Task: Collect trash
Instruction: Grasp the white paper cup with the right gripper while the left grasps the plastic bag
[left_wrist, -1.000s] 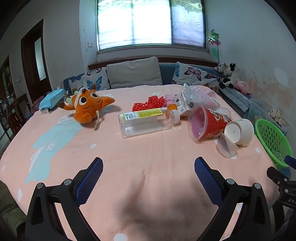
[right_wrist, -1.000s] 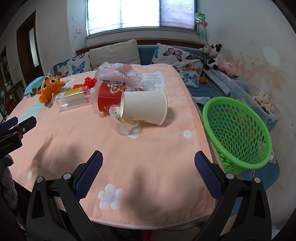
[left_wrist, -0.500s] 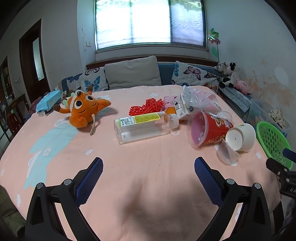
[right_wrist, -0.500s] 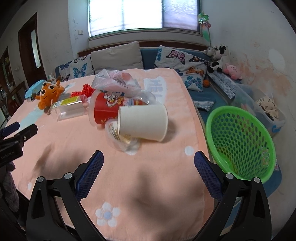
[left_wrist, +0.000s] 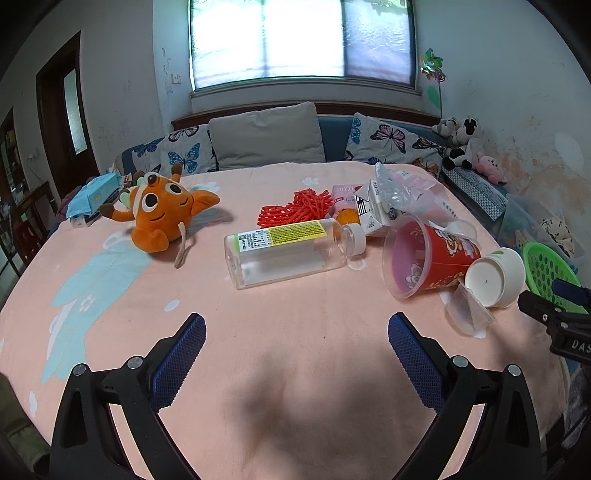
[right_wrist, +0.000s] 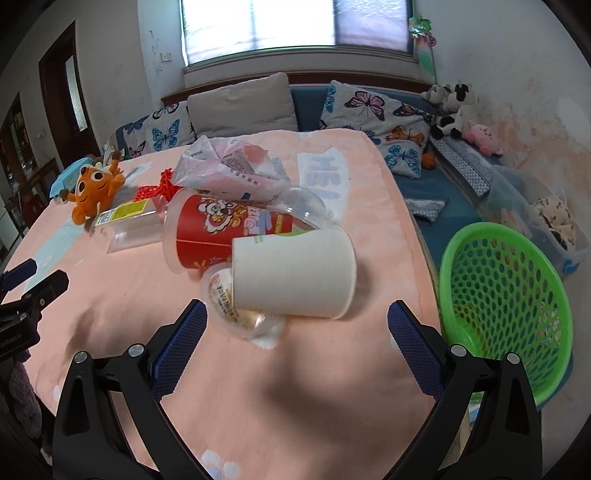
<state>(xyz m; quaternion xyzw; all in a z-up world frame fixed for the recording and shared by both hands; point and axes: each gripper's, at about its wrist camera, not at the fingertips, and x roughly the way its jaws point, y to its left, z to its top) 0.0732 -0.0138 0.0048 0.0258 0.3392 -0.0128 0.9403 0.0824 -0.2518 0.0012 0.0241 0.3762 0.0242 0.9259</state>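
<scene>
Table with peach cloth (left_wrist: 295, 369). Trash in one cluster at the right half, counted:
- one clear bottle (left_wrist: 288, 251), on its side, capped
- one red cup (right_wrist: 229, 229), on its side, mouth to the left
- one white paper cup (right_wrist: 295, 273), on its side, touching the red cup
- one small clear cup (right_wrist: 236, 306), partly under the white cup
- one milk carton (left_wrist: 373, 210)
- one plastic bag (right_wrist: 229, 173), crumpled, behind the red cup

One green basket (right_wrist: 502, 295) off the table's right edge, tilted.

One orange plush toy (left_wrist: 162, 214) far left, apart from the trash.

Left gripper (left_wrist: 295, 328): spread wide, nothing held, over bare cloth. Right gripper (right_wrist: 295, 317): spread wide, nothing held, just short of the white cup.
</scene>
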